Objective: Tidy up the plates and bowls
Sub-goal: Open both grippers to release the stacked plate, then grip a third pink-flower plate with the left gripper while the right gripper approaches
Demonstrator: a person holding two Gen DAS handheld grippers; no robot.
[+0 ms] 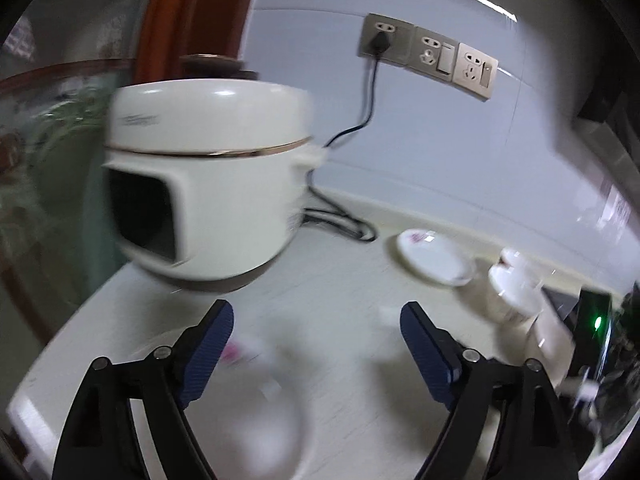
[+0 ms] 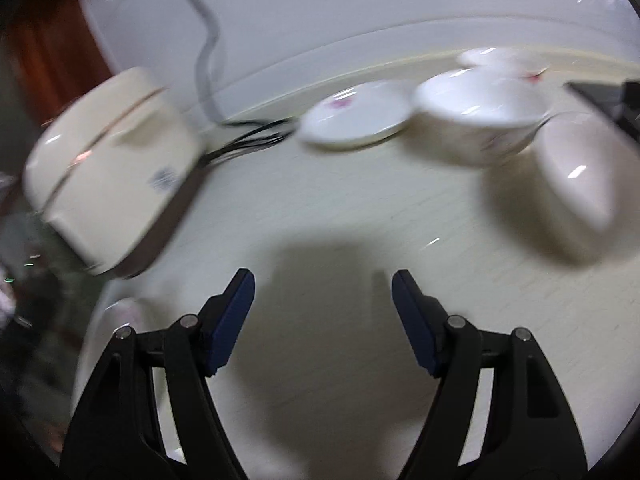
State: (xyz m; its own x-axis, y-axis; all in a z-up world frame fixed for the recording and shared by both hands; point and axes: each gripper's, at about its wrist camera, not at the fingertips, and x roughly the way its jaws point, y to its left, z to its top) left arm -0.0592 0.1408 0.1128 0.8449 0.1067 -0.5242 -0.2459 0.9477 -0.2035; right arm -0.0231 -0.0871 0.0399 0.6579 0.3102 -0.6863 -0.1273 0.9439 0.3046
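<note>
Both grippers are hanging open with nothing between the blue pads. The left gripper (image 1: 316, 318) is sitting over the pale cream countertop (image 1: 340, 276), and a blurry white dish with a pink mark (image 1: 256, 392) is lying right under and between its fingers, not clamped by them. It's too smeared to say if it's a plate or a bowl.

The right gripper (image 2: 323, 286) is pointing at bare counter, so the rest of the crockery is sitting well ahead of it near the wall. There's a shallow white plate with a small pink flower print (image 2: 356, 120) lying flat, and just to its right a deeper white bowl (image 2: 480, 114) touching or nearly touching it. Another white bowl (image 2: 500, 60) is peeking out behind that one, and a smooth white rounded piece (image 2: 576, 176) is sitting to the right.

A cream rice cooker with a gold band (image 1: 208, 176) is standing at the left, its black cord (image 1: 370, 92) running up to a wall socket (image 1: 384, 40).
</note>
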